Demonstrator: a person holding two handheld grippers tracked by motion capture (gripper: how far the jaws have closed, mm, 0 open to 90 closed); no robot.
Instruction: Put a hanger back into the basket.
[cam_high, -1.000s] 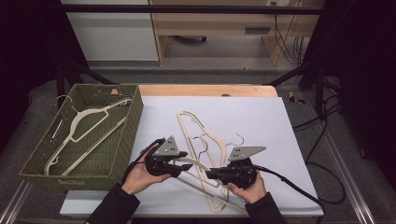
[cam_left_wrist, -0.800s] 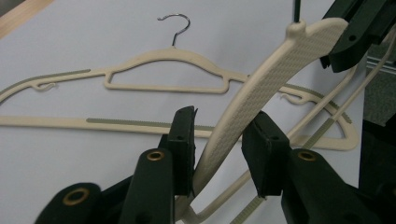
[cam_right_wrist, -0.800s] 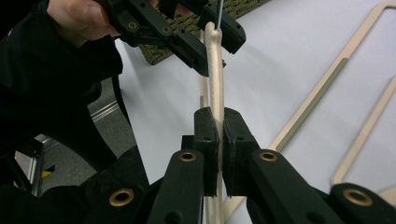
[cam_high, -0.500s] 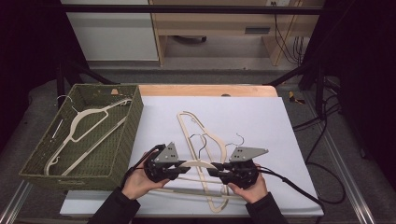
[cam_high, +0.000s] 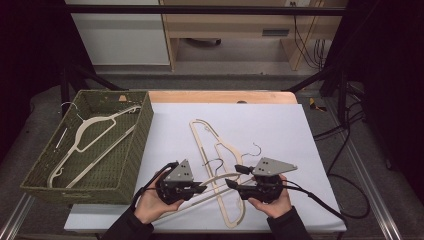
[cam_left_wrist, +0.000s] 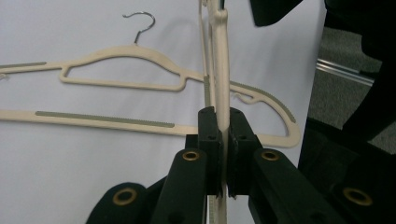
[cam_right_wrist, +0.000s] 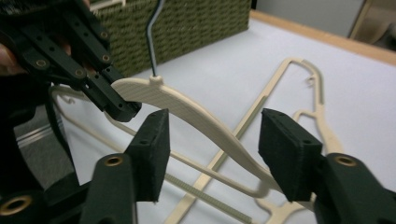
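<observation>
1. Left gripper view: the left gripper (cam_left_wrist: 223, 154) has just been closing and is clamped on the arm of a cream hanger (cam_left_wrist: 220, 70), near its neck.
2. The right gripper (cam_right_wrist: 212, 154) has just been opening; its pads stand clear of that arm, which runs between them untouched.
3. The hanger sits low over the bench (cam_high: 280, 120), above another hanger (cam_high: 216, 145), right of the basket (cam_high: 135, 150).
4. To hand over well, I judge the left grip should stay firm while the right backs off straight, missing the wire hook (cam_right_wrist: 154, 28).
5. The hanger is slim, curved and finely ribbed.
</observation>
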